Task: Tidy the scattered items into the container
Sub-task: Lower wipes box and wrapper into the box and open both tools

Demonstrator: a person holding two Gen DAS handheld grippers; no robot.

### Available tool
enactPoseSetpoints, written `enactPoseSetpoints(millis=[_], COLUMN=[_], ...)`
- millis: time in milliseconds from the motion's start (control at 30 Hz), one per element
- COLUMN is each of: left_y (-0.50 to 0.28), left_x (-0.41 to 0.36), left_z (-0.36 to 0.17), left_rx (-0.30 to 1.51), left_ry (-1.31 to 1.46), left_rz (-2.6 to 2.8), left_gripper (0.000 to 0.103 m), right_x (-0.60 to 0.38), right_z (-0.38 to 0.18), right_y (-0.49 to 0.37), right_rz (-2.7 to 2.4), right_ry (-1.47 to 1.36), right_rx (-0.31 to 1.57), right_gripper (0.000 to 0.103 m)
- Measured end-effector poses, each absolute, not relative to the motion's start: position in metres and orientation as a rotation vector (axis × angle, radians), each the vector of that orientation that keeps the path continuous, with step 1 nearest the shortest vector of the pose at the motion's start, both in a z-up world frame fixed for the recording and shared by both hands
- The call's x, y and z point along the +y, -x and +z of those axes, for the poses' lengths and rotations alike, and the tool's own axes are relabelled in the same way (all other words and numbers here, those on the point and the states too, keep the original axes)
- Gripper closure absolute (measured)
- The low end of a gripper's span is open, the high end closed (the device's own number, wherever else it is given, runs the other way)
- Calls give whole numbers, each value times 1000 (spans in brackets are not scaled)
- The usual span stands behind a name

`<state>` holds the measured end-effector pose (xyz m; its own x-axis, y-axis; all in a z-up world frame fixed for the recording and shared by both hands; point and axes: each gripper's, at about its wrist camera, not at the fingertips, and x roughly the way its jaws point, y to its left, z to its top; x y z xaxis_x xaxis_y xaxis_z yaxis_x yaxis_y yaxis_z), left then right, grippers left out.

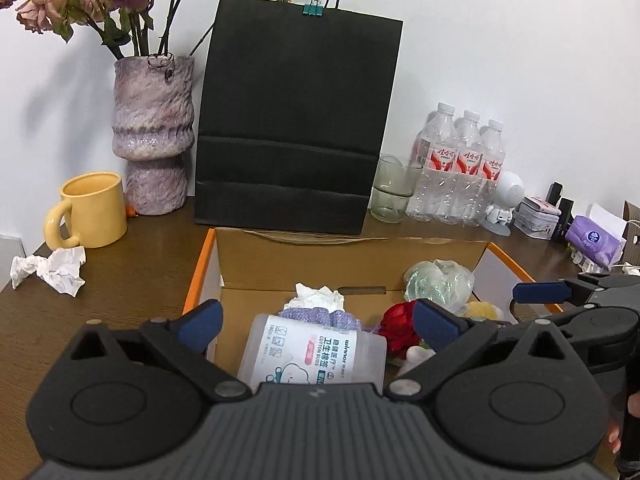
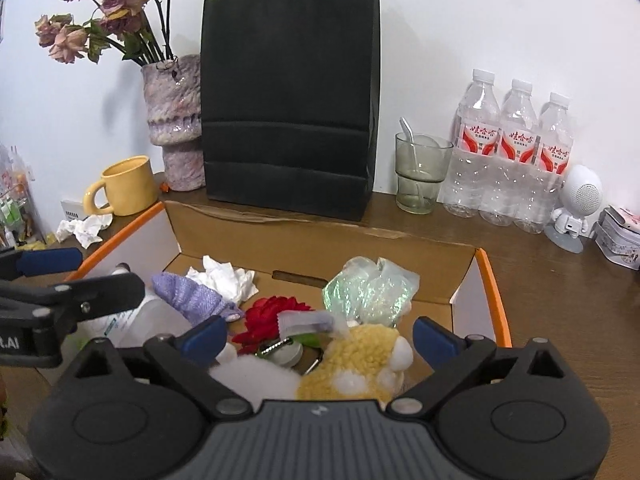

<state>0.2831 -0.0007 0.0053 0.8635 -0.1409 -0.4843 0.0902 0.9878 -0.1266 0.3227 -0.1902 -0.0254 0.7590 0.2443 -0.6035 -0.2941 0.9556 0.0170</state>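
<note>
A: Both claws hang over the open cardboard box (image 1: 352, 264) on the bench (image 1: 120, 280). The left claw (image 1: 318, 322) has its jaws spread wide with nothing gripped; the tub of cotton buds (image 1: 316, 356) lies in the box directly below and between its fingers, pads clear of it.

B: And the right claw (image 2: 318, 334)?

A: Wide open as well, holding nothing. A yellow plush toy (image 2: 360, 372) lies in the box just under it, between the fingers but not pinched.

B: Which way does the tub lie?

A: On its side, long axis running roughly away from the left claw and slanting a little to the right. Which end is the lid I cannot quite tell.

B: What does each camera add?

A: The left wrist view shows the tub's label plainly, and a purple tissue pack (image 1: 596, 244) far off to the claw's right; the plush is only a yellow sliver there. The right wrist view shows the plush whole, a purple knitted piece (image 2: 192, 300) ahead and to the left of that claw, a red fabric flower (image 2: 268, 316) just ahead, an iridescent crumpled wrapper (image 2: 372, 292) ahead and slightly right, and a spoon standing in the glass (image 2: 420, 176) beyond the box.

B: Anything outside the box?

A: A crumpled white tissue (image 1: 50, 270) lies on the bench well left of the left claw, just in front of the yellow mug (image 1: 94, 210). Another tissue wad (image 2: 224, 280) is already inside the box.
</note>
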Motion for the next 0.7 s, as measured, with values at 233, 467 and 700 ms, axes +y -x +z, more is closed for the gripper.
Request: enactPoseSetpoints(millis=[233, 467, 700], left_y=[-269, -238, -190], left_x=[1, 14, 34], left_z=[18, 33, 19], left_rx=[472, 420, 428], left_ry=[100, 101, 107], left_rz=[-136, -124, -104], left_gripper=[0, 0, 0], right_x=[-199, -217, -241], right_z=[-17, -1, -3], right_y=[-308, -273, -214], right_rz=[301, 293, 265], right_ry=[73, 69, 77], right_rx=[633, 586, 568], right_gripper=[3, 3, 0])
